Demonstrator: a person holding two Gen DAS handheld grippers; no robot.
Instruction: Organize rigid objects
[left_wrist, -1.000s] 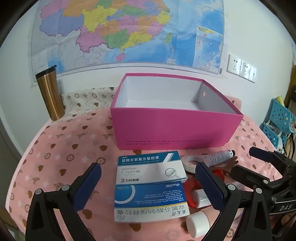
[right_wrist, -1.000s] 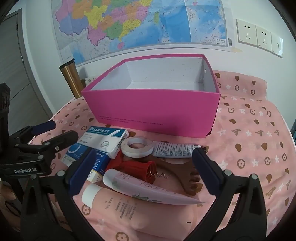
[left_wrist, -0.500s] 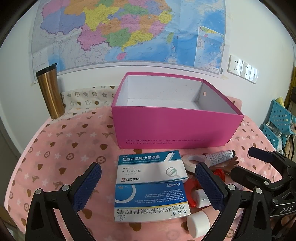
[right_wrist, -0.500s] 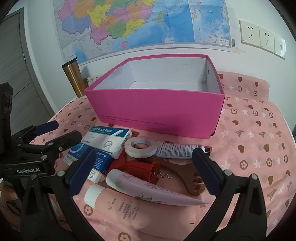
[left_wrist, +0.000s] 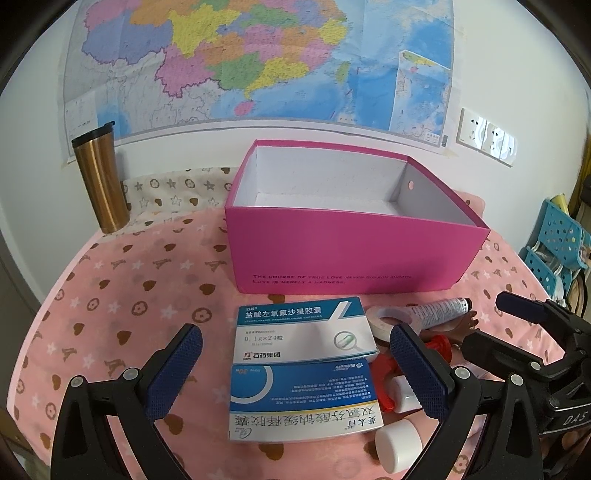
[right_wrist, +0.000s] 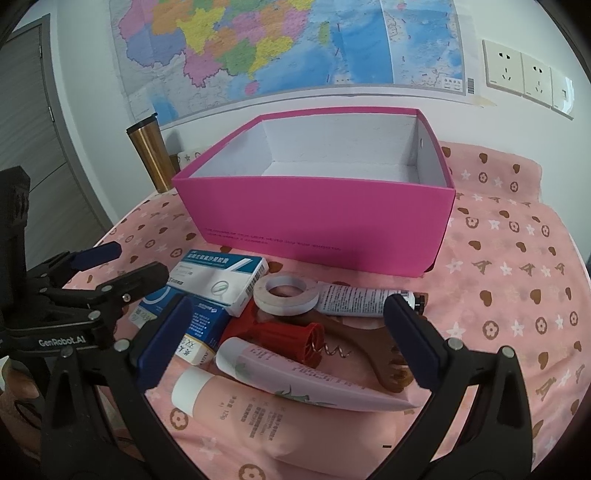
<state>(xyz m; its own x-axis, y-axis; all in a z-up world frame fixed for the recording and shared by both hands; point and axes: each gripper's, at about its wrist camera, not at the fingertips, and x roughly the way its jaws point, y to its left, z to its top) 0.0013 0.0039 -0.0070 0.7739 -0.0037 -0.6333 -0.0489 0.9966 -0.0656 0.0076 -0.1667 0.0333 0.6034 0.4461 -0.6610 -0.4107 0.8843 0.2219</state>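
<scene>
1. White wall with a coloured map (left_wrist: 258, 62) across the top of the frame; pink patterned tablecloth (left_wrist: 122, 288) below; gold tumbler (left_wrist: 99, 181) upright at upper left.
2. Open pink box (left_wrist: 351, 254) at centre, white inside, nothing seen in it.
3. In front of the box, lower centre: white-and-blue medicine box (left_wrist: 303, 334) overlapping a blue medicine box (left_wrist: 303, 400); tape roll (right_wrist: 286, 293) just right, touching a small white tube (right_wrist: 362, 299).
4. Lower still: red corkscrew (right_wrist: 291, 338), brown wooden piece (right_wrist: 373, 354), large pink tube (right_wrist: 280, 391).
5. Left gripper (left_wrist: 295, 373) low over the medicine boxes, fingers spread, holding nothing.
6. Right gripper (right_wrist: 288, 339) over the corkscrew and pink tube, fingers spread wide, holding nothing.
</scene>
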